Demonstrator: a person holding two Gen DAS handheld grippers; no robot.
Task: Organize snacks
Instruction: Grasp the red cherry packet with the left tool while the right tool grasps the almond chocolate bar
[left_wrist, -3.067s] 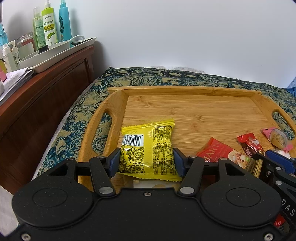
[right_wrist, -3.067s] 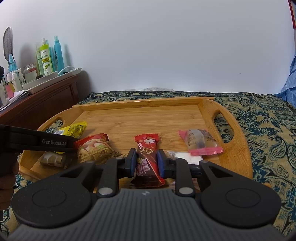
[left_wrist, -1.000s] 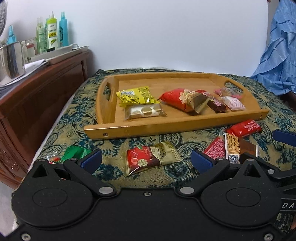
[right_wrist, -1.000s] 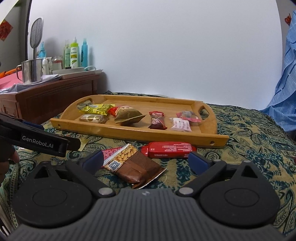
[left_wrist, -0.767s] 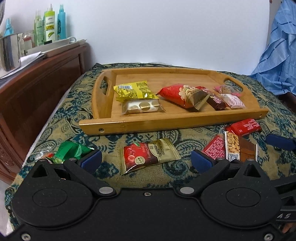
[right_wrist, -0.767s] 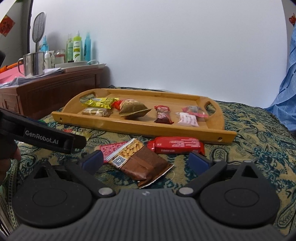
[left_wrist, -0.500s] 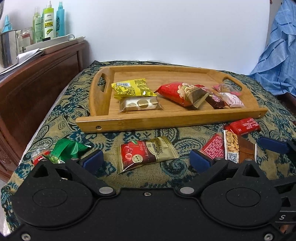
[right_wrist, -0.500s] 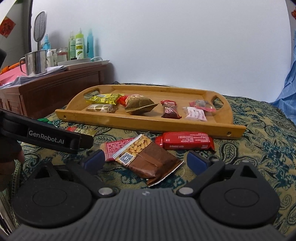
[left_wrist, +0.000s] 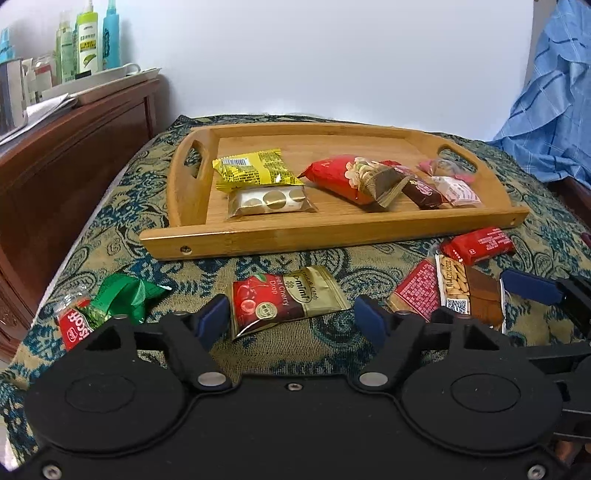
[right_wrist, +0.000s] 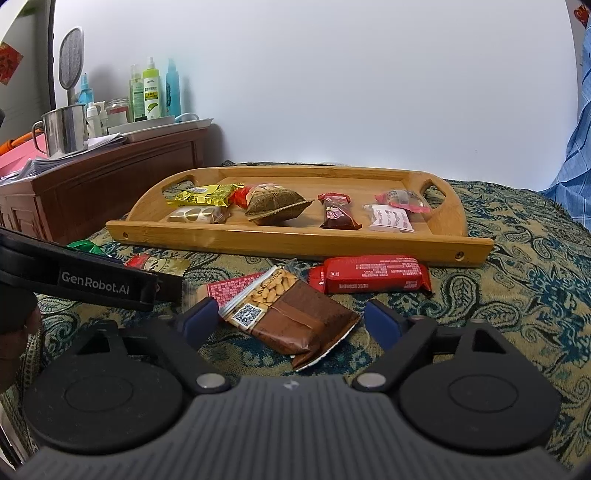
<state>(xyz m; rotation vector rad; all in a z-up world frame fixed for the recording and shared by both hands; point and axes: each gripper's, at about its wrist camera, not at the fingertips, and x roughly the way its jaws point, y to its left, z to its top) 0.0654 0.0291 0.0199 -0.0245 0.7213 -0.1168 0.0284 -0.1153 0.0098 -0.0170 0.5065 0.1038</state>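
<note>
A wooden tray (left_wrist: 332, 232) (right_wrist: 295, 242) on the patterned cloth holds several snack packets, among them a yellow one (left_wrist: 255, 171) and a dark red bar (right_wrist: 338, 216). My left gripper (left_wrist: 291, 317) is open, with a red-and-gold cherry drop packet (left_wrist: 284, 299) lying between its fingers on the cloth. My right gripper (right_wrist: 291, 321) is open around a brown almond bar (right_wrist: 291, 317), which lies on the cloth. A red bar (right_wrist: 369, 278) lies just in front of the tray. A green wrapper (left_wrist: 125, 295) and a small red packet (left_wrist: 74, 325) lie at the left.
A dark wooden dresser (left_wrist: 74, 147) stands to the left with bottles (right_wrist: 151, 92), a metal mug (right_wrist: 66, 129) and papers on it. A blue cloth (left_wrist: 554, 122) hangs at the right. A white wall is behind the tray.
Both grippers left their snacks in the tray, opened and drew back. In the last second each has dropped closer over a packet on the cloth.
</note>
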